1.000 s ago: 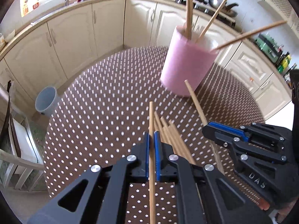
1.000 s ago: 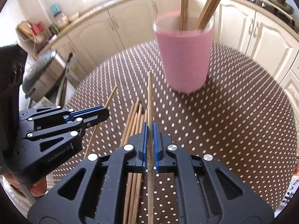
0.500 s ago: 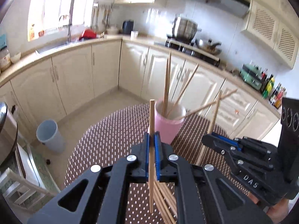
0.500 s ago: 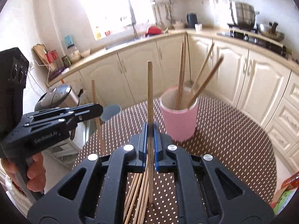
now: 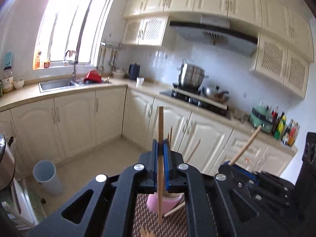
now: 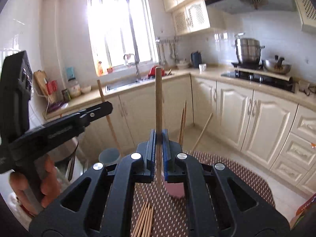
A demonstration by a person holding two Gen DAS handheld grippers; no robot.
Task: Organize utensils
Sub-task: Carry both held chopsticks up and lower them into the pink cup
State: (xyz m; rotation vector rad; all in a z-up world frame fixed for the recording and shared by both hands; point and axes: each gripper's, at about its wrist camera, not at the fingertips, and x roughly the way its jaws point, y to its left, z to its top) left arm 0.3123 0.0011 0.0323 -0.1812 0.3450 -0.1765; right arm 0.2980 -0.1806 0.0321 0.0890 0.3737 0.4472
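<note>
Left tool: jaws closed to the width of one wooden chopstick, which they clamp near mid-length. The chopstick stands close to upright, its top end well above the blue pads and its bottom end hanging free above the dotted brown counter.

Right tool: jaws likewise nearly closed, clamping a second chopstick between the blue pads. This chopstick is also near vertical, extending far above the jaws and a shorter way below them.

In the right wrist view the left tool appears at the left, held in the person's hand, with its chopstick slanting across the jaw tip. In the left wrist view the right tool appears at the right, its chopstick angled up and to the right.

The pink cup stands on the counter beyond and below both tools, largely hidden behind the tool bodies. Several chopsticks in the cup protrude above its rim, leaning at different angles. One chopstick lies against the base of the cup.

A loose bundle of chopsticks lies flat on the counter, near the cameras, directly below the right tool.

Background: cream cabinets, a sink under the window, and a steel pot on the stove.
</note>
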